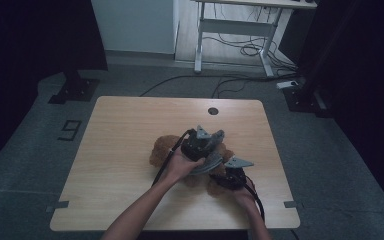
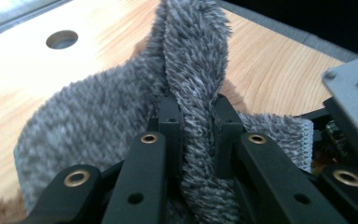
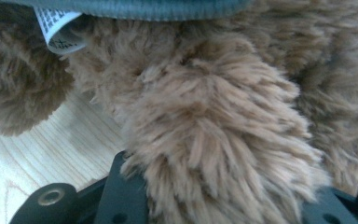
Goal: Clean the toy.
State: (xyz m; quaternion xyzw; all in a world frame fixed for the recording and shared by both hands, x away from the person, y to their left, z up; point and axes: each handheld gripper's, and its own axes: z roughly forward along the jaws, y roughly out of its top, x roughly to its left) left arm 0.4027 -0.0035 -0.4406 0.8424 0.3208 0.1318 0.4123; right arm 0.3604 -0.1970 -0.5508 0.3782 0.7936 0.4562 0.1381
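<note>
High view: the brown plush bear (image 1: pixel 166 148) lies near the middle of the table (image 1: pixel 120 125); both hands sit over it, left claw (image 1: pixel 206 149) above its body, right claw (image 1: pixel 228 176) at its near side.
Left gripper view: left claw (image 2: pixel 195 112) nearly closed, pinching a fold of grey fleecy cloth (image 2: pixel 93 121) that rises above the tabletop.
Right gripper view: right claw (image 3: pixel 214 196) clamped on a tuft of bear's fur (image 3: pixel 214 140); a white sewn-in label (image 3: pixel 58 30) shows beneath the grey hem.
</note>
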